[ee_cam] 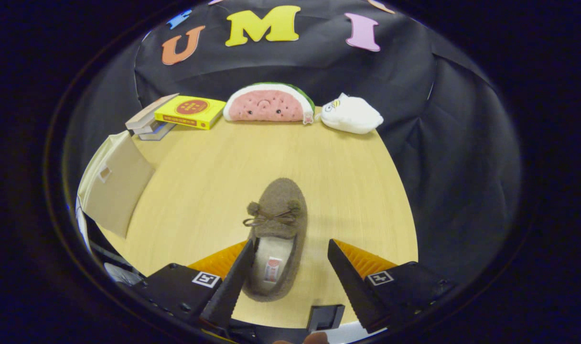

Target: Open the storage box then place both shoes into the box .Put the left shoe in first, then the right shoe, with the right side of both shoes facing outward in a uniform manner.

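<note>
With the fingers spread wide and nothing pinched, the gripper (288, 270) hangs over the heel end of a brown fuzzy shoe (277, 229). Left finger (233, 282) overlaps the shoe's left rim; right finger (350, 282) sits well off its right side over bare table (204, 181). So the shoe lies between the fingers but off-centre toward the left one, toe and bow pointing to 12 o'clock, beyond the tips.

Judgement: step in hand looks like grabbing this shoe. To do it well, shift slightly so one finger goes inside the opening and the other outside the side wall, then close on the wall near the heel; soft pile may slip, so pinch deep. Cannot tell whether it is the left or right shoe.

Storage box (114, 184) sits at 10 o'clock, near the table's edge; a beige panel, likely its flap, shows. Farther out: books (188, 112) at 11, watermelon plush (267, 102) at 12, white plush (351, 114) at 1, all against the back wall.
</note>
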Demonstrator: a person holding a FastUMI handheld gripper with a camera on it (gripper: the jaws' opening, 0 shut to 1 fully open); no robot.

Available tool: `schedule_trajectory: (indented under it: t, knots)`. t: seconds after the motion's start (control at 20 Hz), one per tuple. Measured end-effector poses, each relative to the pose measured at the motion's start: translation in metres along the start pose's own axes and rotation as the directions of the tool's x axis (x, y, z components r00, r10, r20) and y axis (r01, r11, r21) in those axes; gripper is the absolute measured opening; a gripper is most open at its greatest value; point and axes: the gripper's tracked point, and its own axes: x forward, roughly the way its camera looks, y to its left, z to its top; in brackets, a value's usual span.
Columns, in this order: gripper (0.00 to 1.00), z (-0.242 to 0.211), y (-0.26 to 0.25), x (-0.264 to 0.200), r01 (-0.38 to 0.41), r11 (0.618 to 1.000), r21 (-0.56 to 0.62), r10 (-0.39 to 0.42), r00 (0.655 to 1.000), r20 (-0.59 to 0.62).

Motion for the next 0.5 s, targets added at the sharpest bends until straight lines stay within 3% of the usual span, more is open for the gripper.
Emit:
schedule_trajectory:
  t: [0.15, 0.3, 0.5]
  knots:
    - [0.96, -0.011, -0.001, 0.022, -0.034, 0.999, 0.043, 0.037, 0.995, -0.090]
    - [0.84, -0.011, -0.004, 0.040, -0.037, 0.996, 0.080, 0.048, 0.990, -0.132]
    - [0.55, -0.011, -0.005, 0.055, -0.044, 0.991, 0.124, 0.063, 0.986, -0.152]
